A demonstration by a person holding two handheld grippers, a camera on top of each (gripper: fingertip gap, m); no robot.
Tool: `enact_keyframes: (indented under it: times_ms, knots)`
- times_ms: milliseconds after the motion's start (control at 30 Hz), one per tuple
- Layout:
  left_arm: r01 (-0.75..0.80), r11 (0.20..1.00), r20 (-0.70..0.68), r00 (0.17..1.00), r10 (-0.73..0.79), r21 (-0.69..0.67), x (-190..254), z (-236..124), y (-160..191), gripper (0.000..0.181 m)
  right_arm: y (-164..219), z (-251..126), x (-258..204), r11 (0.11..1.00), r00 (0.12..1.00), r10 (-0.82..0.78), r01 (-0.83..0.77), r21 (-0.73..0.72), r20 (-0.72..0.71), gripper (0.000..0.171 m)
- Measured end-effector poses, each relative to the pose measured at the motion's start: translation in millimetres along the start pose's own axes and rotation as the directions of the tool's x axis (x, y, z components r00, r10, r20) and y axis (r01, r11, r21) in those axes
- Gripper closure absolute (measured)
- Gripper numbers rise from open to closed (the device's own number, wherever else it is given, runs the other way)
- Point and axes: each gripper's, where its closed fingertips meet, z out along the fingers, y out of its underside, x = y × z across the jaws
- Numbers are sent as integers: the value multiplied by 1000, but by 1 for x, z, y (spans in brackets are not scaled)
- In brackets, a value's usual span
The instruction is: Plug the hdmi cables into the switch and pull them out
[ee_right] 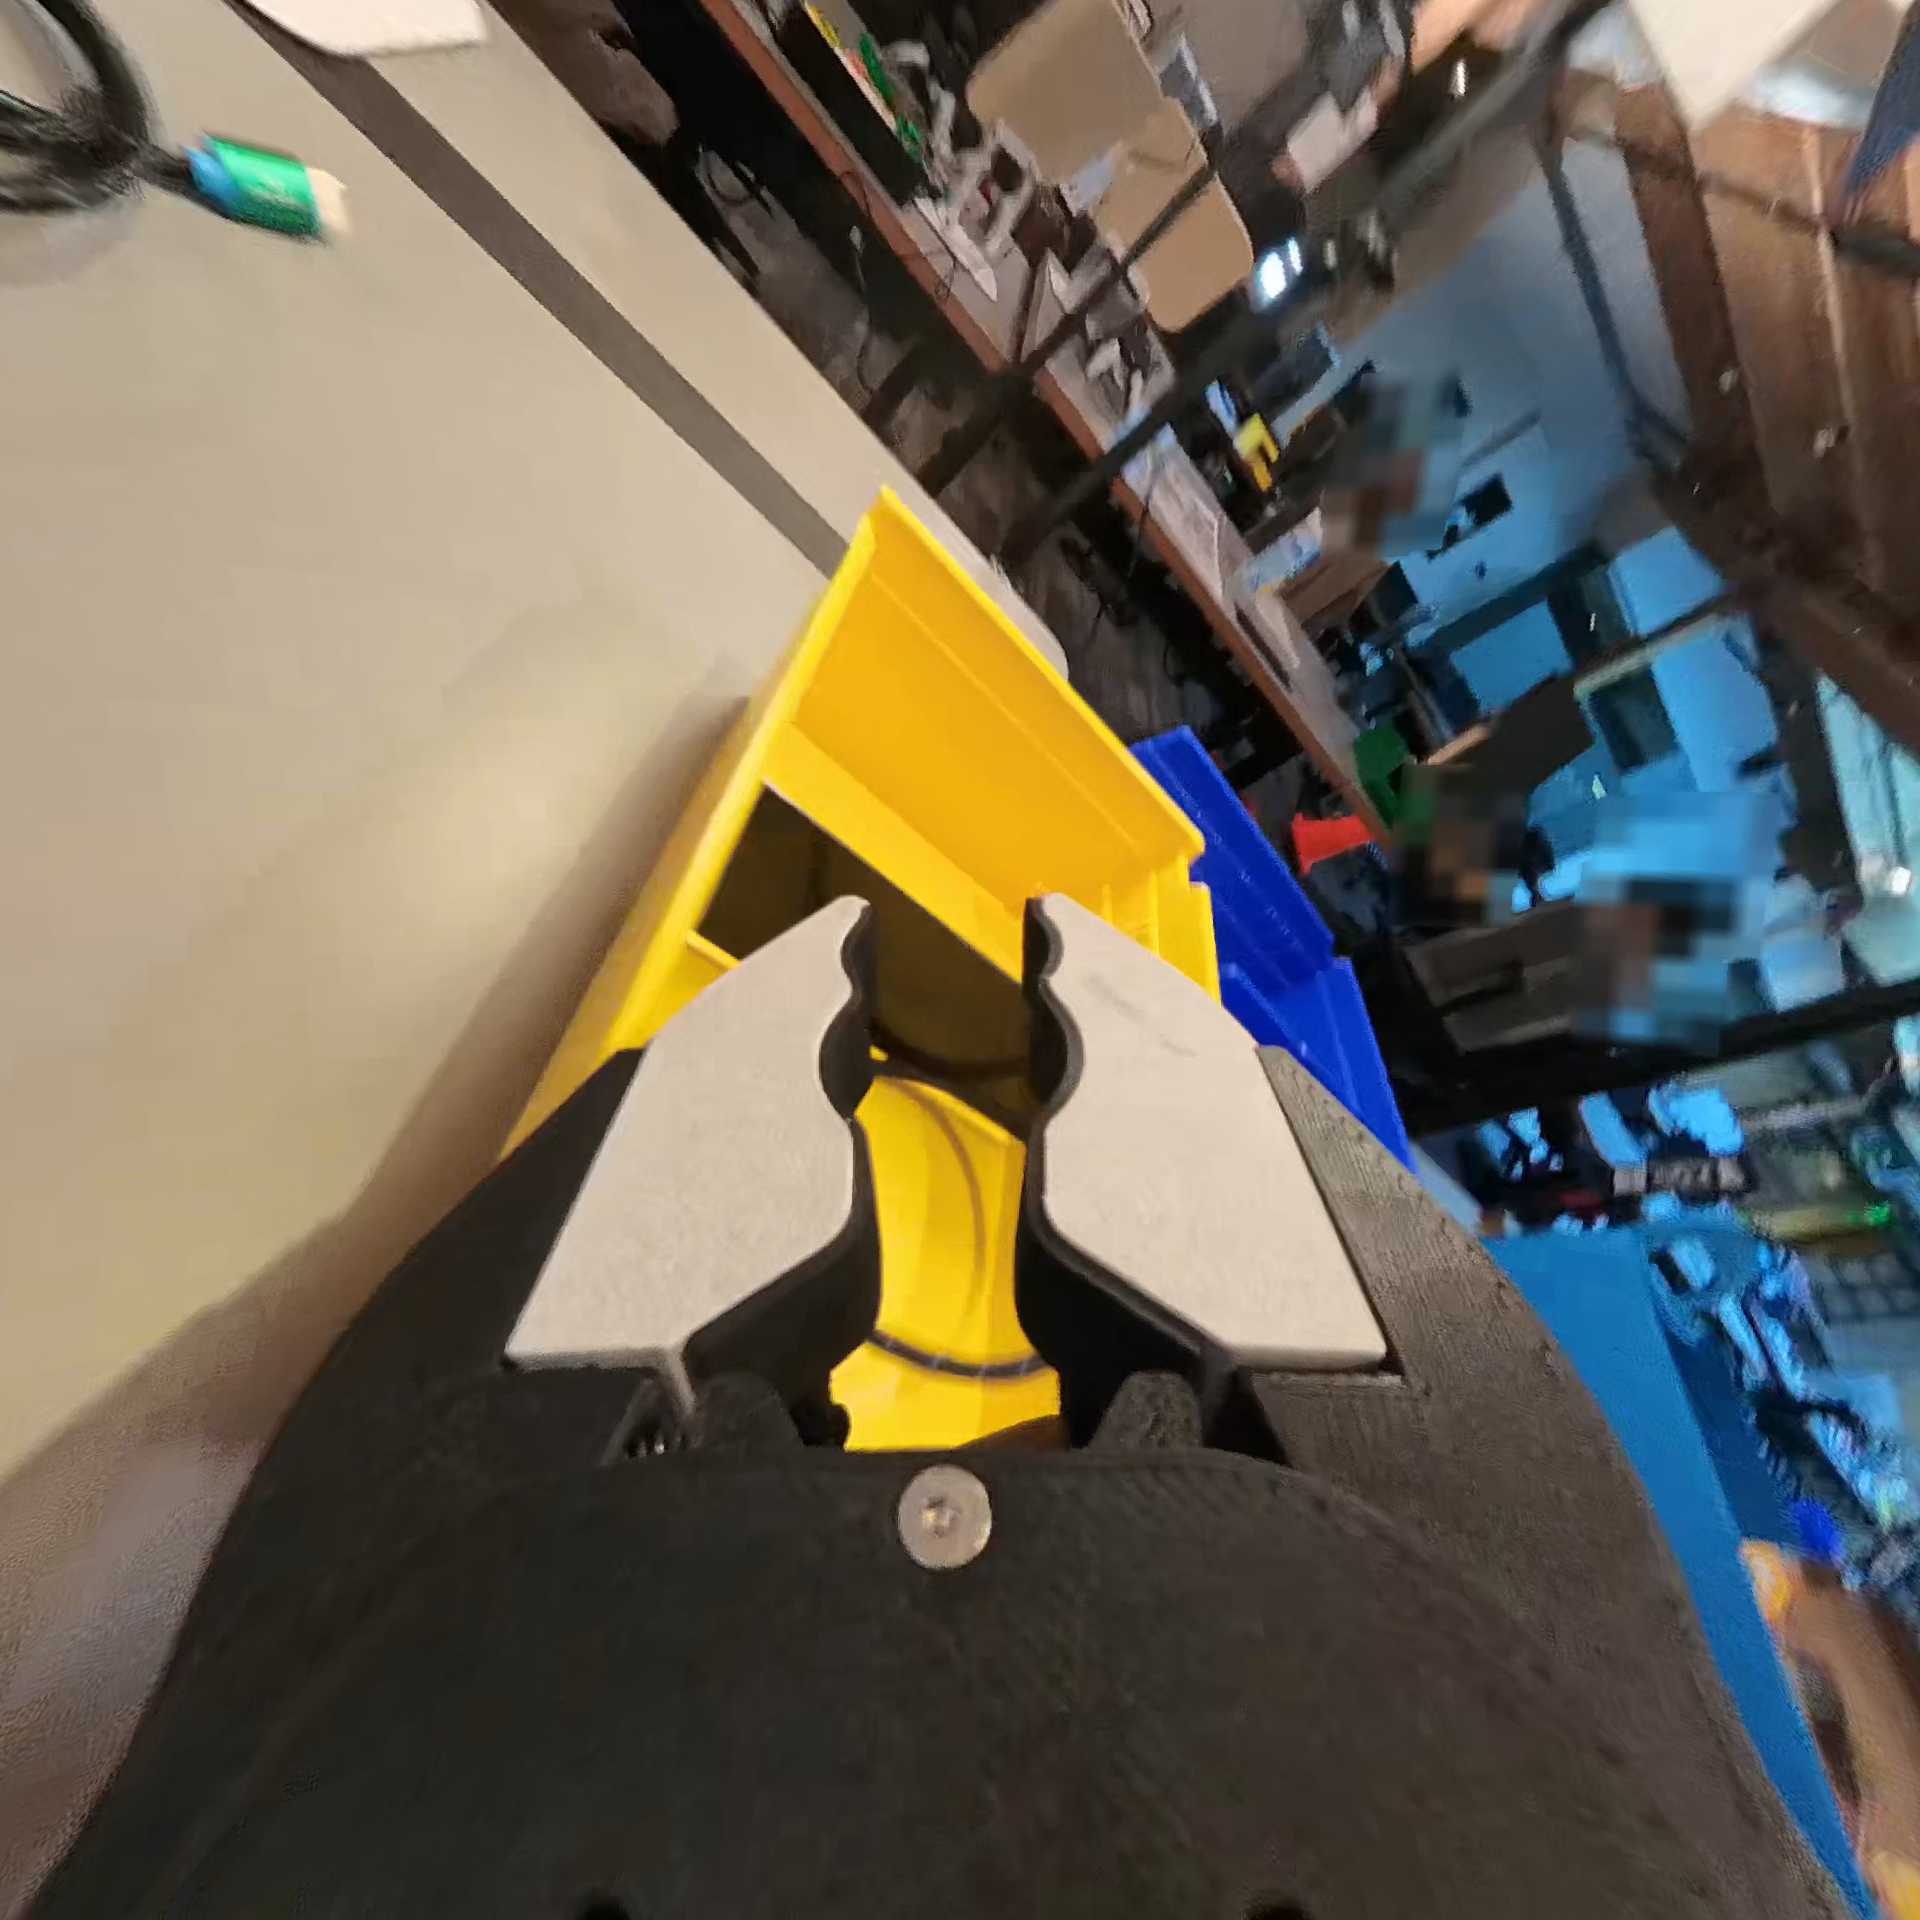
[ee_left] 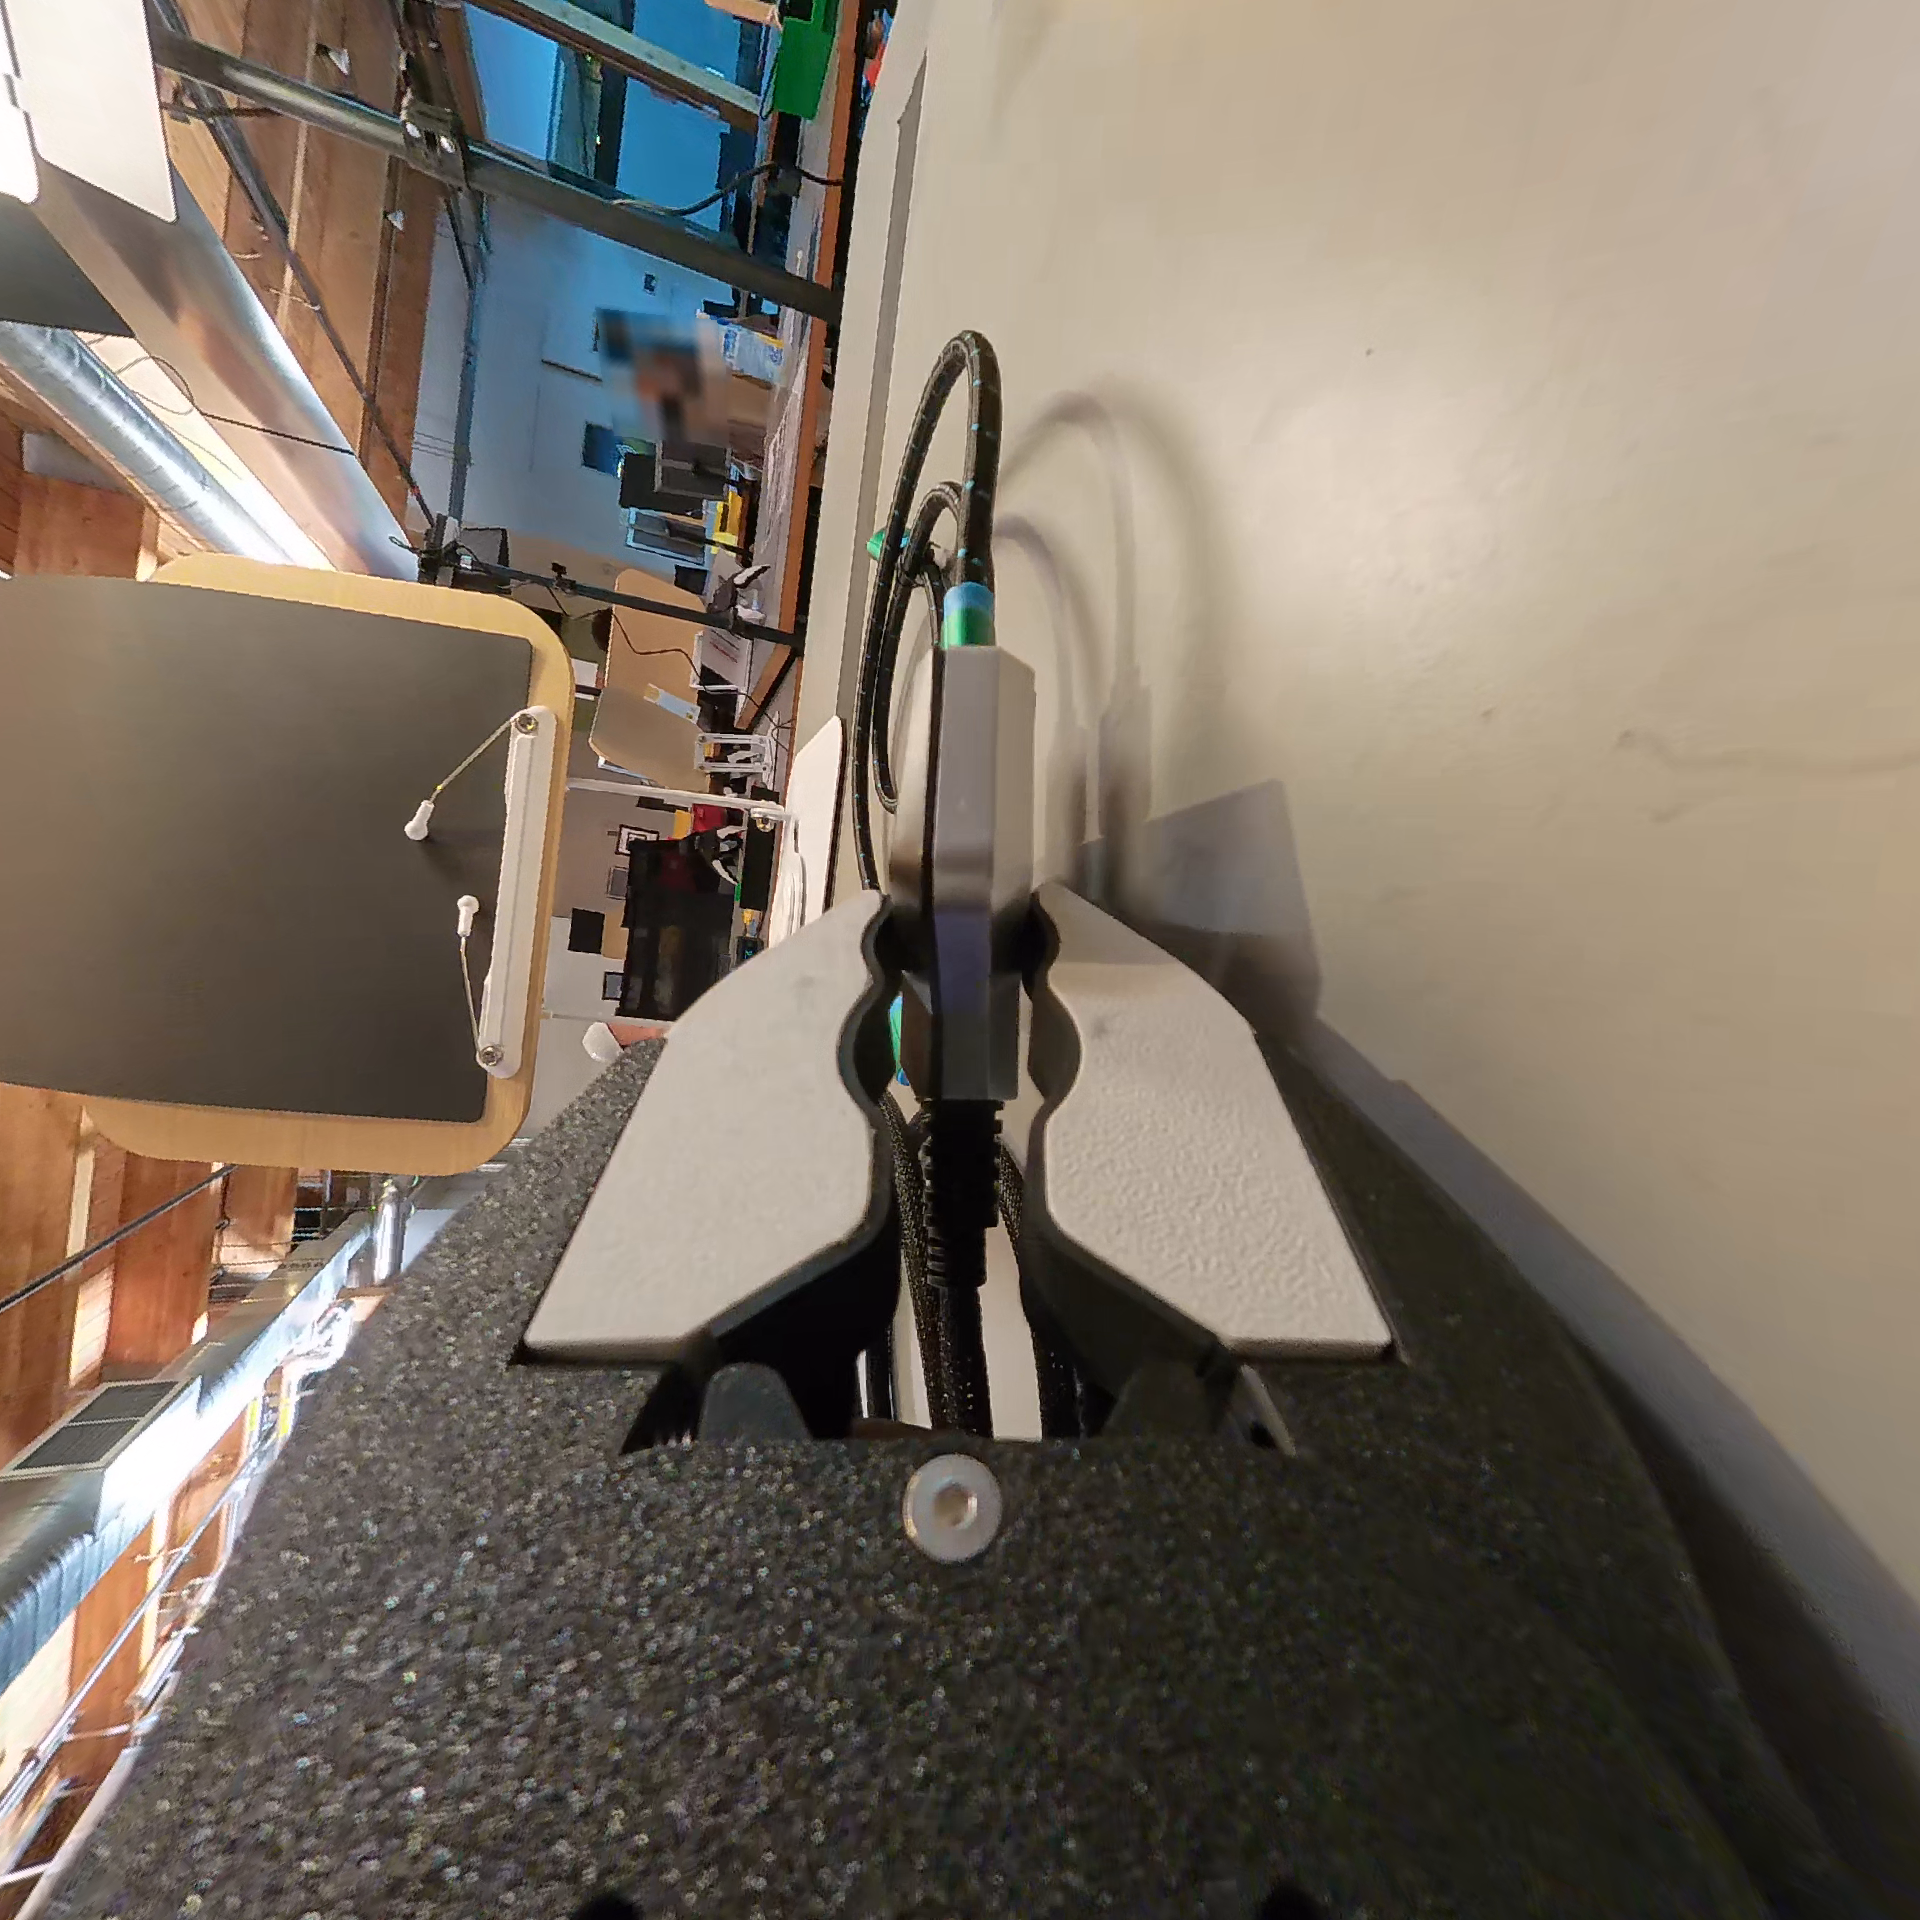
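**Left claw holds the switch, right claw empty over a bin**

We have the switch, a grey metal block, clamped between the fingers of our left claw, seen edge-on and held up off the counter. At its far end, straight ahead of the claw, a cable plug with a green and blue boot is seated in a port. At the near end, between the fingers and back toward the claw body, a black ribbed strain relief runs out of the switch, with braided cable looping ahead and to the left. A second green tip shows just left of the far plug; we cannot tell whether it is plugged in.

Our right claw has its fingers apart and grips nothing. It hangs over a yellow bin, with a blue bin to its right. Far ahead and to its left, a loose green plug lies on the counter with its black cable trailing away.

We judge the task to be midway: at least one cable is seated in the switch, one lies free, and we cannot say whether that one awaits plugging or was already pulled.

We can read no brand, label or writing on the switch, plugs or bins.
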Motion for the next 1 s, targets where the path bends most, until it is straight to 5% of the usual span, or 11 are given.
enact_keyframes:
  times_ms: [200, 433, 633, 733, 833, 1000]
  knots:
    - [-36, 999, -5, 999, 36, 30, 4, 0, -7, 159, -78, -12, -101, 918, 937, -320, 270, 290, 142, 144]
    - [-76, 994, -12, 997, 77, 82, 8, -5, -18, 159, -137, 3, -262, 644, 713, -691, 534, 548, 117, 132]
    - [-94, 989, -14, 995, 96, 115, 9, -9, -23, 159, -167, 33, -301, 597, 673, -734, 571, 564, 95, 133]
    - [-81, 986, -28, 996, 85, 143, 9, -10, -26, 159, -172, 38, -306, 602, 694, -716, 554, 574, 81, 159]
    - [-73, 984, -41, 996, 80, 161, 8, -9, -27, 158, -171, 38, -305, 594, 705, -707, 547, 590, 58, 159]
    - [-63, 992, -52, 996, 69, 105, 6, -1, -25, 138, -171, 36, -307, 580, 701, -711, 536, 613, 61, 159]
